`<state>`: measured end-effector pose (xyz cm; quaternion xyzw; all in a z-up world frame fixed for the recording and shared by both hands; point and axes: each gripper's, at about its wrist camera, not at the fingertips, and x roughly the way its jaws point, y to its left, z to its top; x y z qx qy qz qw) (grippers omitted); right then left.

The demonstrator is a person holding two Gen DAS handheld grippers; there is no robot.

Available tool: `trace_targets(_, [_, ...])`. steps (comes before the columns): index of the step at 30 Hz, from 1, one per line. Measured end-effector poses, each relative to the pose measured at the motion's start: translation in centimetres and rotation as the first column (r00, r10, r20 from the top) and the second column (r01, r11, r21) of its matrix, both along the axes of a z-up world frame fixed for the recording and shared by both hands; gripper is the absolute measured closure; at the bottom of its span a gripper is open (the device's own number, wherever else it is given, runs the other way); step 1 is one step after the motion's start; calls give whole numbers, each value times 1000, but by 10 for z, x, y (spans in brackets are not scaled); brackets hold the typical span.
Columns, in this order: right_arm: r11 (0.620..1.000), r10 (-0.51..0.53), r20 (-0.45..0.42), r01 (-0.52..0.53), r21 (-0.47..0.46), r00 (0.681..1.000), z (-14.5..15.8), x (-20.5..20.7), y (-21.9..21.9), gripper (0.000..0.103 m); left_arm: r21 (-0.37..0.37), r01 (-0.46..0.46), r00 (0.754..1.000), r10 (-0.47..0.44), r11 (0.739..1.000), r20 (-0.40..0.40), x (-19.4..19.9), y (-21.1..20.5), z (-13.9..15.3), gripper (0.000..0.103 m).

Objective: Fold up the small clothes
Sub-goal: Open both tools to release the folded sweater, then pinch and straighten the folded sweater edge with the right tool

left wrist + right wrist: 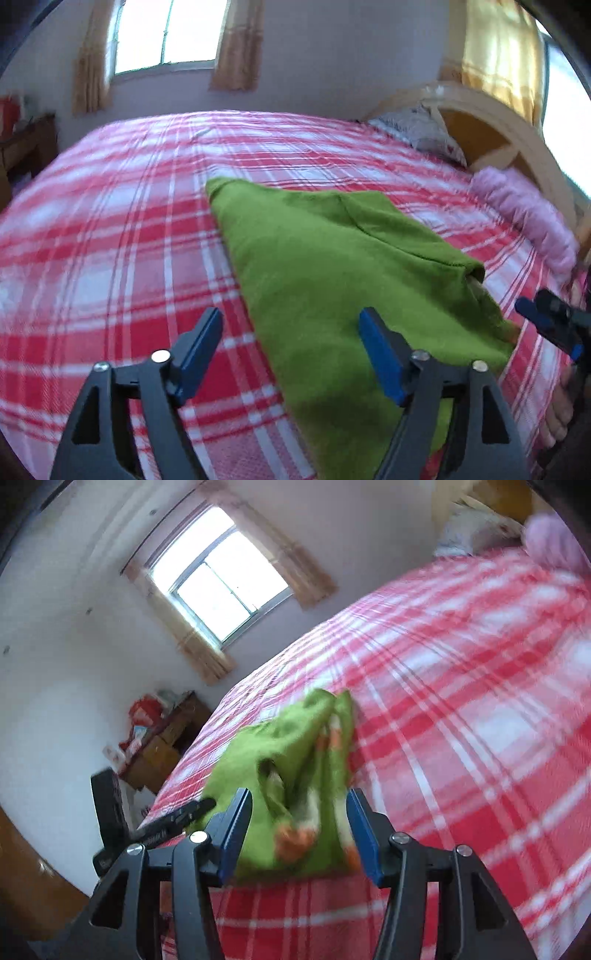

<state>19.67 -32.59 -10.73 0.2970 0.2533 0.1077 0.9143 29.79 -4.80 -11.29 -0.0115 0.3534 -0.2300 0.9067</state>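
Note:
A green garment lies folded lengthwise on the red-and-white plaid bed sheet, with one flap laid over its far right part. My left gripper stands wide open just above the garment's near left edge, its pads touching nothing. The right gripper shows at the garment's right corner. In the right wrist view the garment's bunched end, with orange and white patches, sits between the pads of my right gripper; the jaws stand apart and do not press it. A finger of the left gripper shows at the left.
A pillow, a pink fluffy roll and the wooden headboard lie at the bed's right end. A wooden cabinet with red things on it stands by the wall. A person's hand shows at the right edge.

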Motion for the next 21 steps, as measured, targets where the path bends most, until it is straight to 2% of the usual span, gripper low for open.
trace_targets(2, [999, 41, -13, -41, -27, 999, 9, 20, 5, 49, -50, -6, 1000, 5, 999, -14, 0, 3, -4, 20])
trace_targets(4, [994, 80, -45, -83, -73, 996, 16, 47, 13, 49, -67, -5, 1000, 4, 998, -14, 1, 4, -3, 19])
trace_targets(6, [987, 121, -95, -130, -91, 988, 17, 76, 19, 49, -80, -4, 1000, 4, 997, 0, 0, 5, -4, 9])
trace_targets(11, [971, 109, -209, -149, -185, 972, 7, 131, 29, 49, -116, 4, 999, -8, 993, -33, -1, 12, -9, 2])
trace_targets(13, [958, 108, -280, -175, -226, 954, -4, 149, 35, 78, -124, -2, 999, -4, 992, -52, 1, 14, -12, 0])
trace_targets(14, [957, 106, -286, -177, -232, 952, -8, 151, 36, 92, -126, -4, 998, -4, 992, -59, 0, 15, -14, 0])
trace_targets(17, [948, 110, -230, -171, -267, 967, 0, 145, 37, 97, -138, -3, 995, -11, 990, -97, 4, 15, -18, 0])
trace_targets(21, [964, 65, -184, -109, -241, 981, 9, 132, 17, 97, -132, 16, 994, -29, 991, -103, 1, 12, -18, 0])
